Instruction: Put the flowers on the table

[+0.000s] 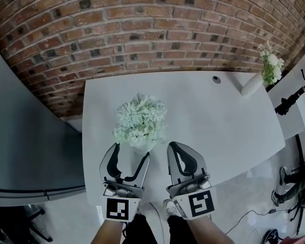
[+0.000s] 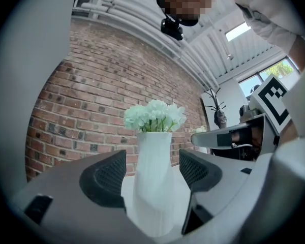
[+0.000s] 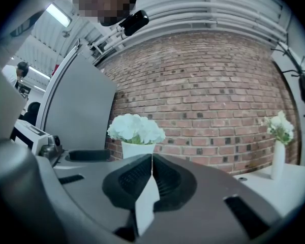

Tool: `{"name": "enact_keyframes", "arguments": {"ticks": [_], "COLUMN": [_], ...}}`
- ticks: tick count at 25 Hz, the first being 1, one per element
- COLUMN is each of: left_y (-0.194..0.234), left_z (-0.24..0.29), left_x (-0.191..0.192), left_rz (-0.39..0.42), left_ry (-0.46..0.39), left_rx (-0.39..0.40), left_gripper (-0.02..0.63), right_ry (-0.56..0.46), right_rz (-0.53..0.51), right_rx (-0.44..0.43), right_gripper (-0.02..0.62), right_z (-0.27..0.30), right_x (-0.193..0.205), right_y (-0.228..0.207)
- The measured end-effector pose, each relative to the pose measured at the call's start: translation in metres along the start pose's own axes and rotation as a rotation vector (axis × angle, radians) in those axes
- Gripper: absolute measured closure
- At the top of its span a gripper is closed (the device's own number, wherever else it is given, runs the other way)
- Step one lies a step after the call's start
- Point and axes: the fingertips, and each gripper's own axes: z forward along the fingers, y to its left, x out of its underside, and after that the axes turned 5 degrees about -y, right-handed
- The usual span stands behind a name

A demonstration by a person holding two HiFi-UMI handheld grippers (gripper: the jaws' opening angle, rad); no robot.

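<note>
The left claw (image 1: pixel 131 154) (image 2: pixel 152 172) is wide open with the white vase (image 2: pixel 152 187) standing right between its jaws. There's a small gap on each side, so it isn't squeezing. The flowers (image 1: pixel 141 120) (image 2: pixel 155 116) poke up past the jaw tips, and the vase is on the table (image 1: pixel 208 121). The right claw (image 1: pixel 174 149) (image 3: pixel 152 159), just beside it, is closed on nothing. A second vase (image 1: pixel 252 84) stands well off to its right.

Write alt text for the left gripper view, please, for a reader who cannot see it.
A white ribbed vase holding pale green-white flowers stands upright between the open fingers of the left gripper, which are spread apart on either side of it. A red brick wall fills the background.
</note>
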Motion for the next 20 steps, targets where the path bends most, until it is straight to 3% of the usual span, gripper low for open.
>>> {"name": "enact_keyframes", "arguments": {"ticks": [16, 20], "left_y": [-0.019, -0.027], "left_z": [-0.033, -0.037], "left_x": [-0.042, -0.053], "left_rz": [-0.037, -0.03], "left_ry": [0.064, 0.073], "left_rx": [-0.127, -0.136], "left_gripper": [0.291, 0.334], "right_ry": [0.039, 0.043], "right_rz": [0.042, 0.027], "right_rx": [-0.042, -0.063], "right_gripper": [0.578, 0.578], "right_z": [-0.043, -0.048], "right_x": [-0.037, -0.047], "right_y": [0.016, 0.014]}}
